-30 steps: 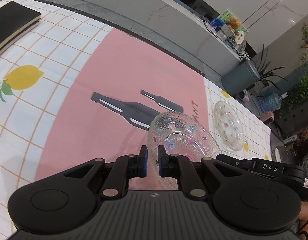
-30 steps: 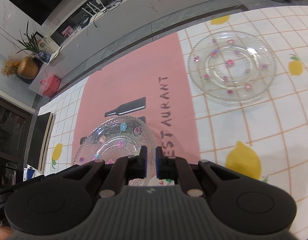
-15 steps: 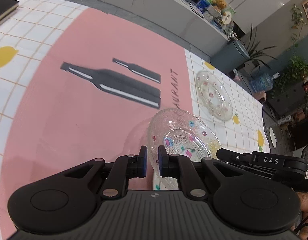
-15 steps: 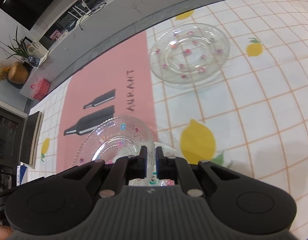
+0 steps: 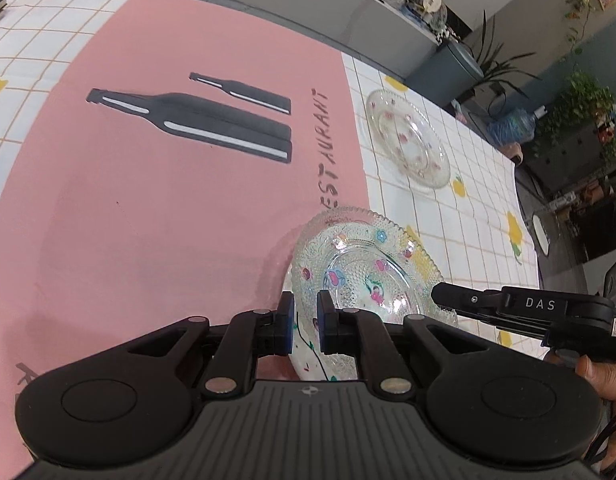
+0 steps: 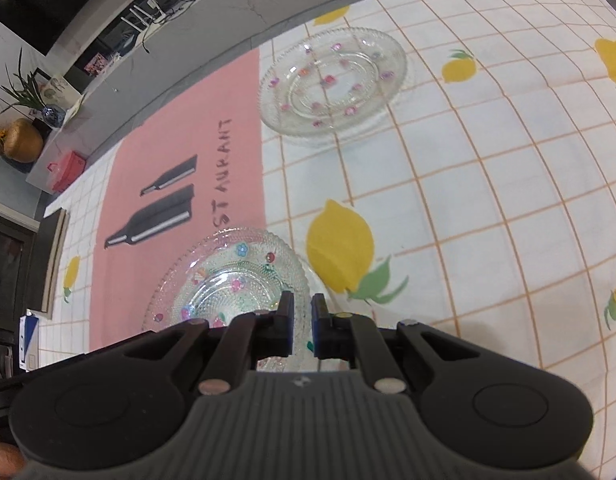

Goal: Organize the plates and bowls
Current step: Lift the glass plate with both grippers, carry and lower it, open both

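Beaded glass bowl (image 5: 367,268) is carried between both tools, just above the tabletop (image 6: 487,208), straddling the edge where the pink placemat (image 5: 156,208) meets the lemon-check cloth. Whether its base touches the cloth can't be told.

Left tool (image 5: 306,320): closed on the bowl's near rim, rim wall visibly between the blue pads. Right tool (image 6: 302,326): closed on the rim on the opposite side; from the left wrist view its black fingers reach in over the rim from the right of the bowl.

Handling, as a judgement: pressed glass, rigid, brittle, moderately heavy for its size. Smooth inside, beaded outside, so the pads get some bite, but the rim is thin and scalloped. Two-point rim pinch is the sensible hold; a single pinch would let it swing. Keep it level, squeeze no harder than needed, set down softly: glass on glass chips.

Outward from the bowl: glass plate (image 6: 333,82) with small pink flower dots lies flat beyond it, well apart, on the check cloth just past the placemat's far corner. Likely stacking target. A printed lemon (image 6: 339,252) sits just beside the bowl, on the right-tool side. Black bottle graphics and "RESTAURANT" lettering lie beyond the bowl on the placemat.
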Action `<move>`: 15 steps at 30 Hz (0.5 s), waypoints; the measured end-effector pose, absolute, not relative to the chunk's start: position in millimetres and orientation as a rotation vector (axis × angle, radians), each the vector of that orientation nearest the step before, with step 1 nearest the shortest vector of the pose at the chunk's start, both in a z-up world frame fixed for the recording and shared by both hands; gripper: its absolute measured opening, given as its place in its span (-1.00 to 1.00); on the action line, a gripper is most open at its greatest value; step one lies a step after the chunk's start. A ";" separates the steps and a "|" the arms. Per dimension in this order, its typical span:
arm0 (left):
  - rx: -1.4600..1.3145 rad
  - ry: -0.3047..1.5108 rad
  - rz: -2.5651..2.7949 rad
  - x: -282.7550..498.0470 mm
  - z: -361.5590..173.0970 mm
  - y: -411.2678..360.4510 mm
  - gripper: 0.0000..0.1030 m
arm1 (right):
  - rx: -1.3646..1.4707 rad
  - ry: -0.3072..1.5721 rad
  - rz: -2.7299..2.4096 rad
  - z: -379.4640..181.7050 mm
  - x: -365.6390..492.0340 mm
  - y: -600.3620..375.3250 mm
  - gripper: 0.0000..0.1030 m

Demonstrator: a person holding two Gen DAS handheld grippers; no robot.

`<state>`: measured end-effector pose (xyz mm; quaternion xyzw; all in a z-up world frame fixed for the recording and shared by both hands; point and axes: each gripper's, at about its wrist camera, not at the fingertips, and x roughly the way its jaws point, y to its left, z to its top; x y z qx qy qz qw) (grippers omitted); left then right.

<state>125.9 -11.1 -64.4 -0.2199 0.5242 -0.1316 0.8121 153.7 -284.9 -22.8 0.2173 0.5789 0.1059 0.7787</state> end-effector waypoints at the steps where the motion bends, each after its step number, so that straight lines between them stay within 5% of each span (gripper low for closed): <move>1: -0.465 1.122 -0.284 125.7 -64.7 -12.1 -0.76 | 0.468 1.253 0.228 -23.2 152.8 -285.6 -0.87; 15: -0.371 1.135 -0.299 127.2 -63.7 -23.7 -0.73 | 0.411 1.283 0.228 -26.1 150.9 -280.9 -0.83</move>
